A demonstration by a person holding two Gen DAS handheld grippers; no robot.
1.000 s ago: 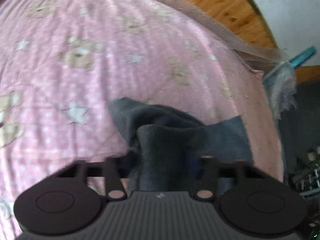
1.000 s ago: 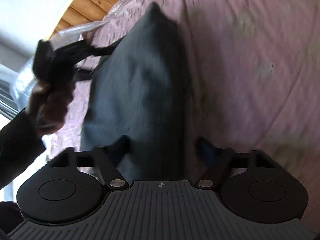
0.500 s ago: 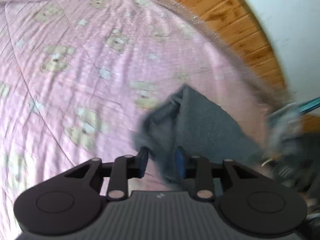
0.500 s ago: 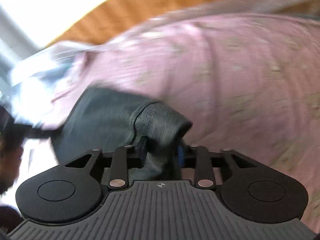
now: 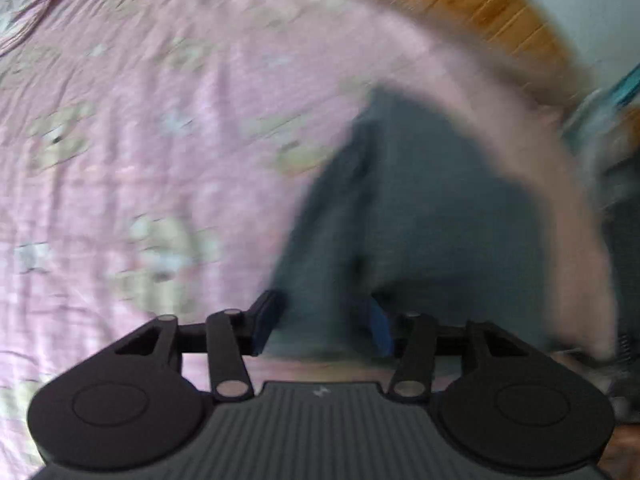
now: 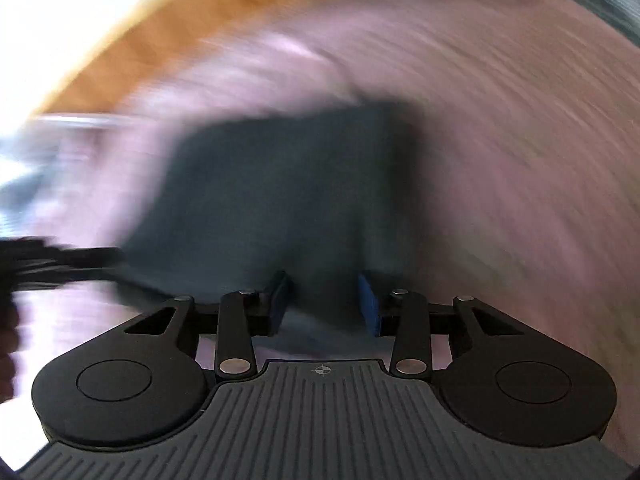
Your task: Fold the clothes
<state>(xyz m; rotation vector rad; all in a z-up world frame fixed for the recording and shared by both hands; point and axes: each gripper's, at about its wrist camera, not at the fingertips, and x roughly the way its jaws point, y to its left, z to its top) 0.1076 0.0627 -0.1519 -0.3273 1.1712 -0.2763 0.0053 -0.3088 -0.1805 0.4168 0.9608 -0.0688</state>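
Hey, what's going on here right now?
A person with a gripper in each hand is folding a dark grey garment on a pink bedsheet. The left gripper and right gripper each have cloth between their fingers. Both views are badly blurred, so whether either one is clamped is unclear.
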